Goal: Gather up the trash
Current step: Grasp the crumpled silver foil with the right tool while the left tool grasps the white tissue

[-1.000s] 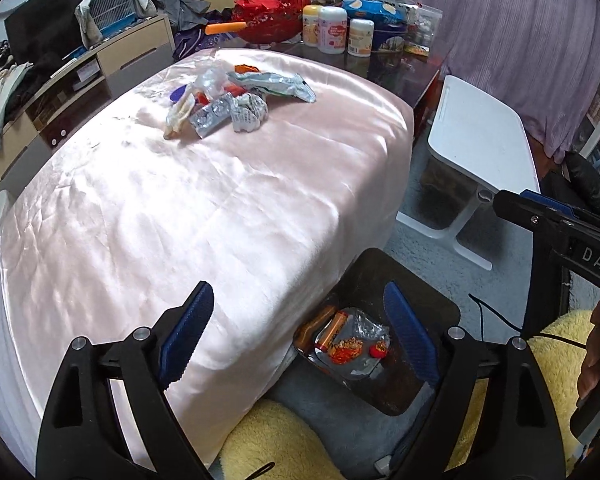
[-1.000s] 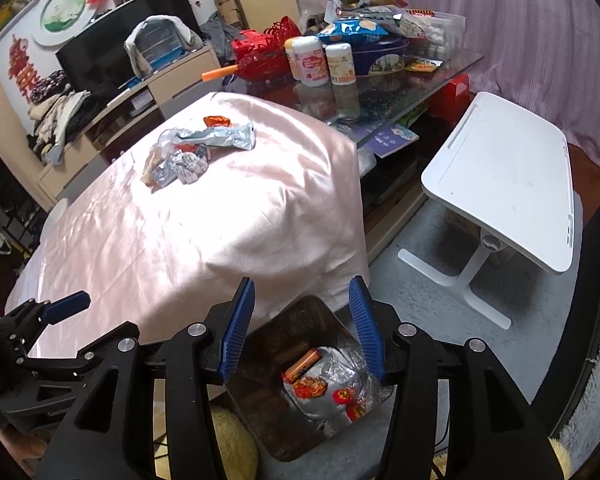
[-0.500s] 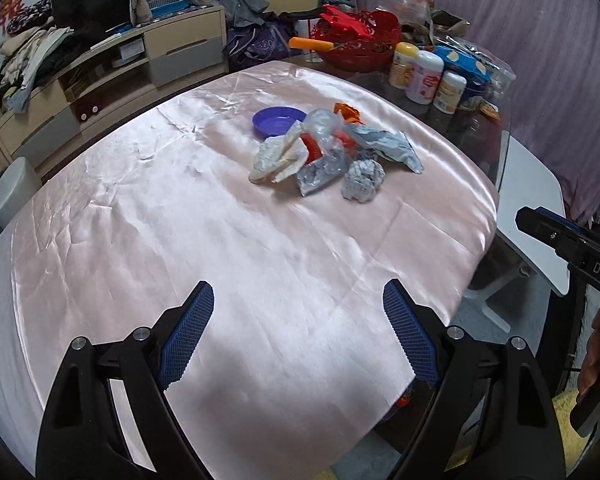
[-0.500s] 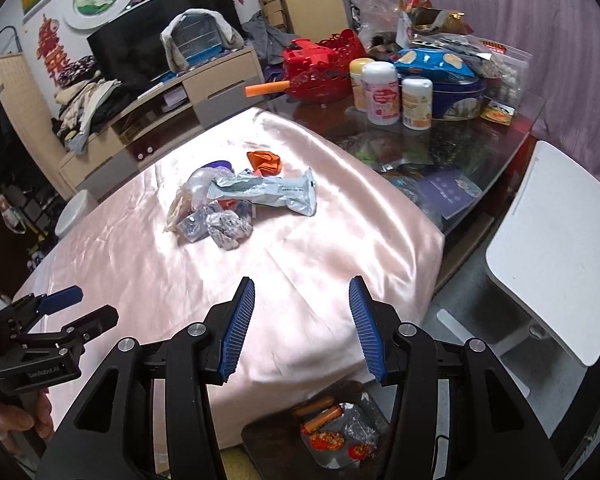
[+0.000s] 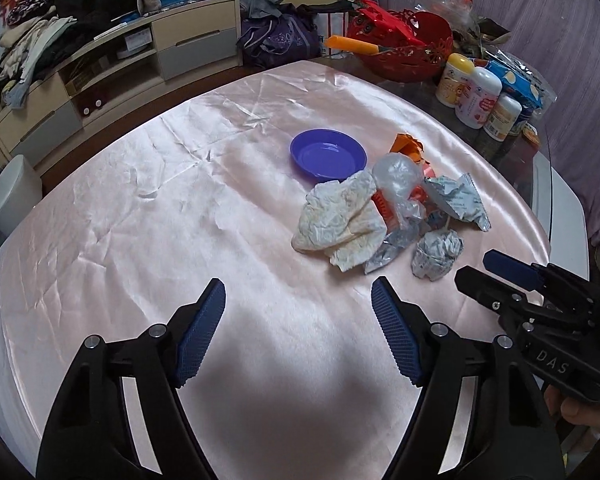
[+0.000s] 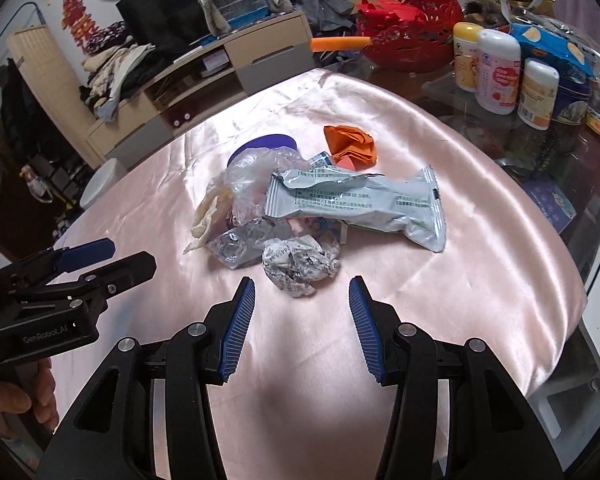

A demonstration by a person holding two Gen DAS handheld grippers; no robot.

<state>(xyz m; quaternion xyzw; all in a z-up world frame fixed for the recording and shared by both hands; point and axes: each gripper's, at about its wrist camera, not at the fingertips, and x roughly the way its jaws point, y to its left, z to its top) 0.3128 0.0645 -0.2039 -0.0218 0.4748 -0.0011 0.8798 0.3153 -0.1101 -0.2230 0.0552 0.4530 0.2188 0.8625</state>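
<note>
Hovering over the pink cloth, right gripper [image 6: 302,312] gapes wide, empty; crumpled foil ball [image 6: 300,266] sits just beyond its tips at 12 o'clock, roundish, no clear long axis. Left gripper [image 5: 298,318], also wide and empty, sees that ball at 2 o'clock, farther. Right is nearer.

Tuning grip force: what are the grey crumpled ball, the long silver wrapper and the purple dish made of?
Grey crumpled ball: printed foil or film, sharp creases. Long silver wrapper: metallised plastic film, crimped ends. Purple dish: probably rigid plastic, glossy highlights.
</note>
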